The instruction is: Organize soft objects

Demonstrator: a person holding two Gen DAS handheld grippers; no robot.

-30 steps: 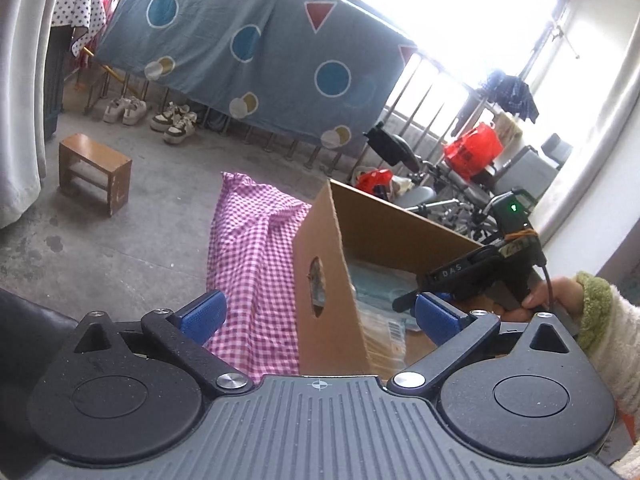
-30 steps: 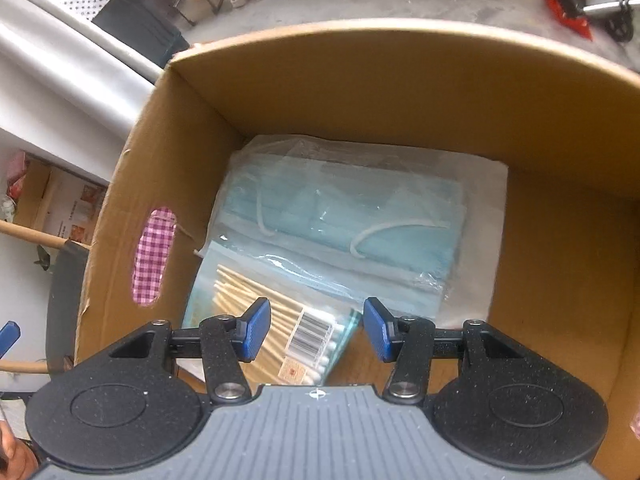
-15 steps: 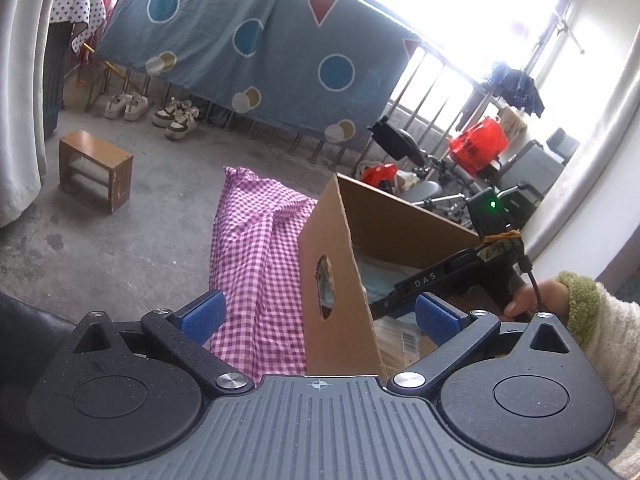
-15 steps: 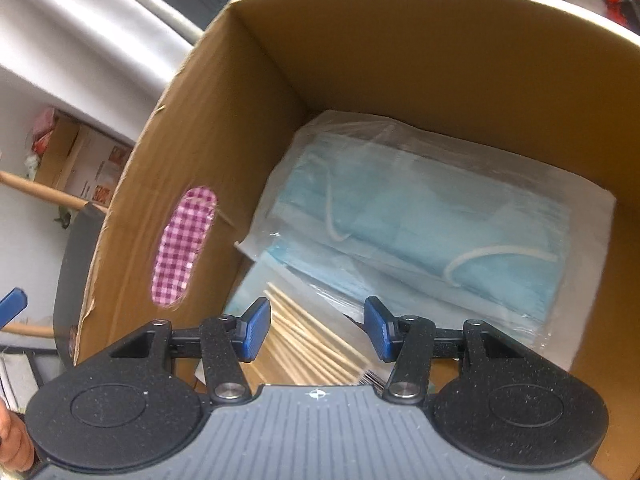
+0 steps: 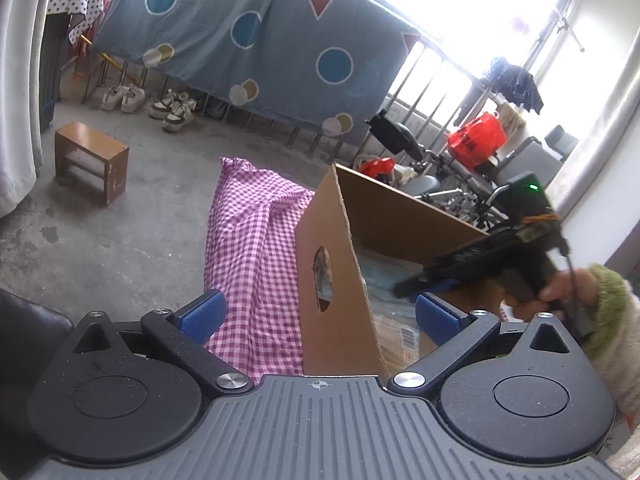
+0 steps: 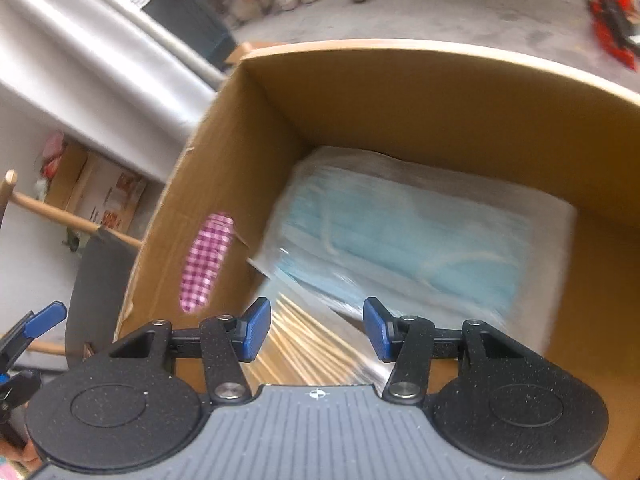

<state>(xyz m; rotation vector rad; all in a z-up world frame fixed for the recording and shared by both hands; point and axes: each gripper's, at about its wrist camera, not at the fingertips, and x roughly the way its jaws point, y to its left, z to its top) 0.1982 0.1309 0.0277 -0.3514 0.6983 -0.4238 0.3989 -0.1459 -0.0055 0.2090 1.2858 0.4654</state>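
Observation:
An open cardboard box [image 5: 332, 248] stands on a pink gingham cloth [image 5: 256, 248]. Inside the box lie a plastic-wrapped pack of blue face masks [image 6: 420, 240] and, nearer to me, a clear packet of cotton swabs [image 6: 304, 344]. My right gripper [image 6: 316, 334] hovers over the box's near end, pointing down at the swabs, open with nothing between its pads. In the left wrist view the right gripper [image 5: 496, 256] reaches over the box rim, held by a hand in a green-cuffed sleeve. My left gripper [image 5: 320, 316] is open wide just outside the box, level with its side wall.
A small wooden stool [image 5: 92, 160] and pairs of shoes [image 5: 160, 104] sit on the concrete floor below a hanging blue sheet [image 5: 248, 40]. Behind the box stand a bicycle and a red bag [image 5: 476, 140]. A dark chair with a wooden frame [image 6: 96, 264] is at the left.
The right gripper has drawn back and up from the box floor, so more of the box rim and left wall shows. Its pads stay equally apart. The left gripper has held still.

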